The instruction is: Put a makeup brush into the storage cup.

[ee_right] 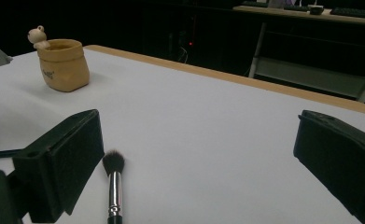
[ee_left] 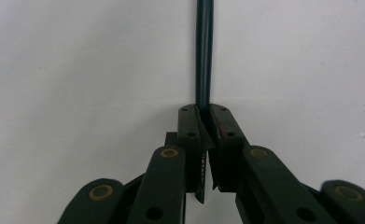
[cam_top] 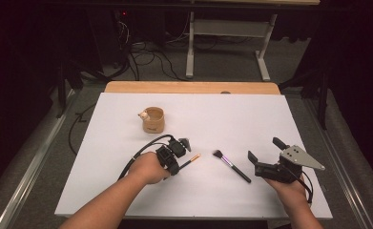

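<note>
Black and slim along its handle, with a short orange tip at the far end, the thin brush [cam_top: 190, 161] lies low over the white table [cam_top: 251, 114], left of the middle and toward the person's side. The left gripper [cam_top: 178, 153] is clamped on it: in the left gripper view the two black jaws stand almost together with the dark, glossy handle [ee_left: 204, 56] pinched between the pads, running straight out from them across the white surface, while a short stub of the handle sticks back below the pads. In the high view the orange tip points toward the second brush [cam_top: 232, 165], which lies just beside it but apart. That second brush has a black handle, a silver ferrule and a dark, rounded tuft of bristles, and rests flat on the table between the two grippers. The right gripper [cam_top: 265, 153] hovers near its handle end with jaws spread wide and nothing between them; in the right gripper view the tuft [ee_right: 113, 163] shows close to one pad. A tan pouch-shaped cup [cam_top: 153, 119] with a small pale bear figure on its rim stands well behind the left gripper
</note>
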Available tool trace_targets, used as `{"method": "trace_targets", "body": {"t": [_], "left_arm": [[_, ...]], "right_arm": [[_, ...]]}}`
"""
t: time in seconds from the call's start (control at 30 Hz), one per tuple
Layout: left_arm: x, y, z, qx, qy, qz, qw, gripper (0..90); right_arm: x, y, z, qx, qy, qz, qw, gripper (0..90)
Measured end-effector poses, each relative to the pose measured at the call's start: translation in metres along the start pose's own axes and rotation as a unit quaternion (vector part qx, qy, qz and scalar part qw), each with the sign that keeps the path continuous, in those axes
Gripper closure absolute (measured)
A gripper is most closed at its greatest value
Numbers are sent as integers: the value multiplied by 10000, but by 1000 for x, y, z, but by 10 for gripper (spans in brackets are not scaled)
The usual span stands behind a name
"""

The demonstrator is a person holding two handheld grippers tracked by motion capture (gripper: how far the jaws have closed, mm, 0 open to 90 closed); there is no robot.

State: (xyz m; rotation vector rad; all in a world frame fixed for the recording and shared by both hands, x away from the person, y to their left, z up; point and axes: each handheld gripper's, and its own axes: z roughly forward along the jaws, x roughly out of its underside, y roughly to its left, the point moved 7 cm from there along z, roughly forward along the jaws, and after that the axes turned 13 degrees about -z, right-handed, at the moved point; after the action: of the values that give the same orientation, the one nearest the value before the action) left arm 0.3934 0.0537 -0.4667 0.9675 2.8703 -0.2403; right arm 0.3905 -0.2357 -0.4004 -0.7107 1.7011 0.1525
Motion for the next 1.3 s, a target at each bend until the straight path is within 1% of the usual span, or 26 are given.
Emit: {"method": "trace_targets", "body": {"t": [0.13,0.23,0.3,0.43,0.53,0.8,0.97,1.07,1.1,1.13,1.23,1.27,1.3], "left_arm": [[0,0,0,25,-23,-26,10000,842],[0,0,0,-8,-8,-4,10000,842],[0,-1,0,-5,-34,-30,10000,843],[1,-1,0,-57,-55,40,10000,844],[1,-1,-1,-31,-108,-25,9999,845],[1,1,-5,101,-246,-86,9996,844],[4,8,-13,117,-365,-187,9991,844],[8,14,-14,135,-397,-238,9988,845],[9,15,-14,136,-440,-300,9985,845],[10,17,-14,152,-430,-271,9986,845],[13,21,-15,196,-510,-368,9978,845],[13,21,-15,196,-510,-368,9978,845],[16,25,-17,213,-537,-392,9976,845]], "right_arm": [[0,0,0,-12,1,21,10000,32],[0,0,0,-13,4,15,10000,32],[0,0,0,-13,9,29,10000,32],[0,0,0,-17,7,9,10000,32],[0,-1,0,-11,-7,9,10000,32],[1,-1,0,2,12,28,10000,32],[0,-1,0,12,2,10,10000,32],[0,-1,0,-4,-5,4,10000,32],[0,0,0,-6,-3,18,10000,32],[0,0,0,-5,-4,15,10000,32],[1,-1,0,5,5,-2,10000,32],[1,-1,0,5,5,-2,10000,32],[0,0,0,-4,3,-4,10000,32]]}}
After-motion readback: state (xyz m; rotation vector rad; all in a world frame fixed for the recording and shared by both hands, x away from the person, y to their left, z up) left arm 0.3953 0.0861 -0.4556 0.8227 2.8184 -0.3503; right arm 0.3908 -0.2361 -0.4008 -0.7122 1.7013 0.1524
